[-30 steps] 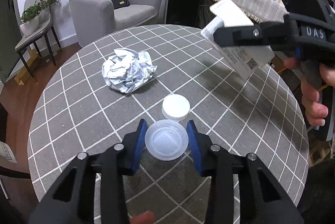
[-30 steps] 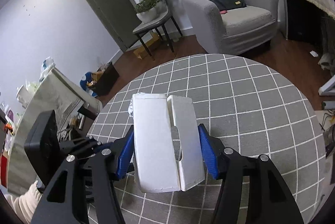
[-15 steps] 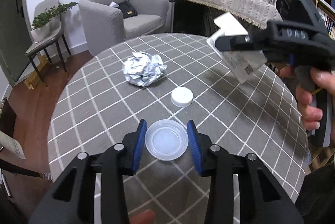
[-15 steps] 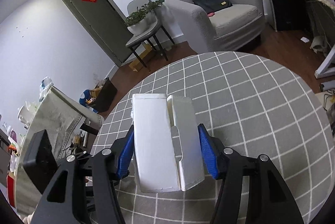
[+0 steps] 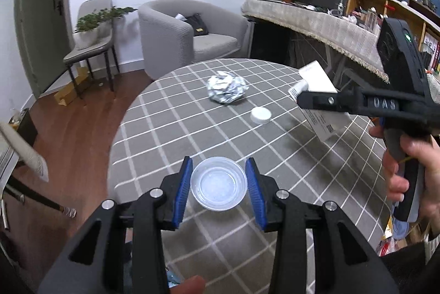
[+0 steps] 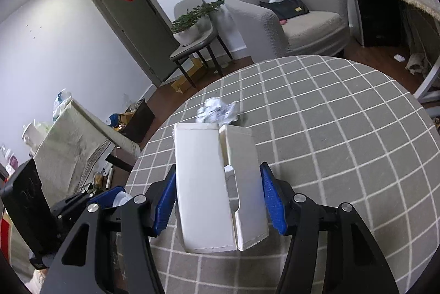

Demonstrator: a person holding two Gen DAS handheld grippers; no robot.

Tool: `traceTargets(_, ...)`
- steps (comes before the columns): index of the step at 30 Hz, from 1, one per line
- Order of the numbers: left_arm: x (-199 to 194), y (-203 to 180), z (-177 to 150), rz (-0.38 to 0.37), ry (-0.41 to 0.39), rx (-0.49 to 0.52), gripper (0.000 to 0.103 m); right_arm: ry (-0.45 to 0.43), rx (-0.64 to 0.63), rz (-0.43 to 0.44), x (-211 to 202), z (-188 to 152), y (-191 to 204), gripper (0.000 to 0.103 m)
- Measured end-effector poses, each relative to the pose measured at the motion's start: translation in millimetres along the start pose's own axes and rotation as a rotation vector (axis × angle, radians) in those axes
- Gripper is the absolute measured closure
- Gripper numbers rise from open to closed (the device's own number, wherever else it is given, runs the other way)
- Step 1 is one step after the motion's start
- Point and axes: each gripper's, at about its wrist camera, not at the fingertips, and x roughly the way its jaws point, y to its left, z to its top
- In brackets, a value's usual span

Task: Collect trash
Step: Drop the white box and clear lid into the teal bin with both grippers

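**Both tongs loaded, foil ball and cap on worktop**

Left wrist view:
- Left tongs [image 5: 218, 188] at lower centre, blue pads clamped on a clear plastic cup [image 5: 218, 187], seen from above with its mouth toward the camera. Cup sits between the pads, held above the worktop [image 5: 316, 170].
- Worktop is round with a grey cloth and white grid.
- Crumpled foil ball [image 5: 226, 88] lies on the cloth in the upper centre of the frame.
- White round cap [image 5: 260, 115] lies on the cloth just right of and below the foil ball, apart from it.
- Right tongs enter from the right edge, seen side-on, gripping a white carton [image 5: 319, 101] with a printed label and a QR code; carton hangs tilted over the right part of the worktop.
- A hand [image 5: 409, 170] wraps the handle of that tool at the right edge.
- Grey armchair [image 5: 189, 38] behind the worktop, upper centre; chair carrying a potted plant [image 5: 95, 24] at upper left.

Right wrist view:
- Right tongs [image 6: 217, 197] at lower centre, pads pressed on both sides of the white carton [image 6: 211, 184]. Carton is flattened, its flap seam runs lengthwise, far end pointing up-frame.
- Foil ball [image 6: 217, 111] shows just above the carton's far end, on the worktop [image 6: 343, 143].
- Left tool at lower left edge, partly cut off; a bit of the clear cup shows between its pads.
- Armchair [image 6: 291, 22] at upper right, door [image 6: 132, 27] at upper left.
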Motion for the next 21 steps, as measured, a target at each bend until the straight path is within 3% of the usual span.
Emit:
traceTargets(6,-29.2,7.3,-14.0,0.046,-0.039,-0.025,0.061,-0.026,-0.115,-0.011,-8.9,-23.6,39.4,0.044)
traceTargets(13,-59.1,16.3,-32.2,0.074,-0.087,-0.052,0.061,-0.049,-0.151,0.02,-18.2,-44.4,69.5,0.044)
traceTargets(21,-69.7,44.6,-51.8,0.123,-0.071,-0.093,0.061,-0.038,-0.206,0.032,-12.9,-64.3,102.3,0.044)
